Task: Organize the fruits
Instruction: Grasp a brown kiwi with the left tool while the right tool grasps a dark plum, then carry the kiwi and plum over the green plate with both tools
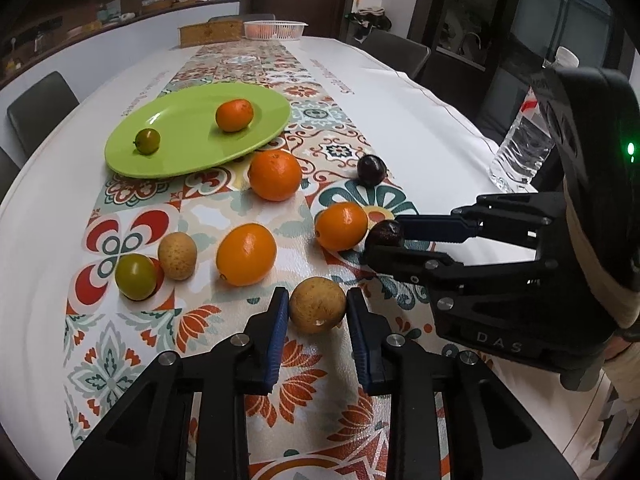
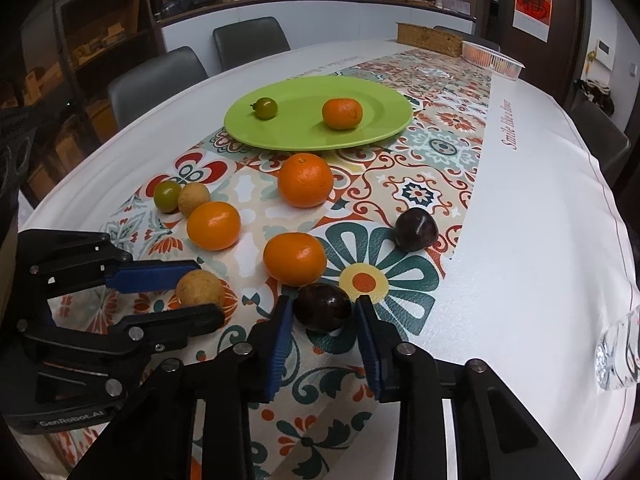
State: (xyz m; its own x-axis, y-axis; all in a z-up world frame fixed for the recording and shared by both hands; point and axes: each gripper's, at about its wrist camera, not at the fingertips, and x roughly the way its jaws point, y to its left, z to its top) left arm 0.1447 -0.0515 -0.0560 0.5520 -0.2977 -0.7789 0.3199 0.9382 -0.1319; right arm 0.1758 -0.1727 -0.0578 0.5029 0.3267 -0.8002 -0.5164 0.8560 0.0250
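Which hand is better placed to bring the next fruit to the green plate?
Probably left. Its tongs bracket the round tan fruit, on the round green plate's side. The right tongs bracket the dark purple fruit.
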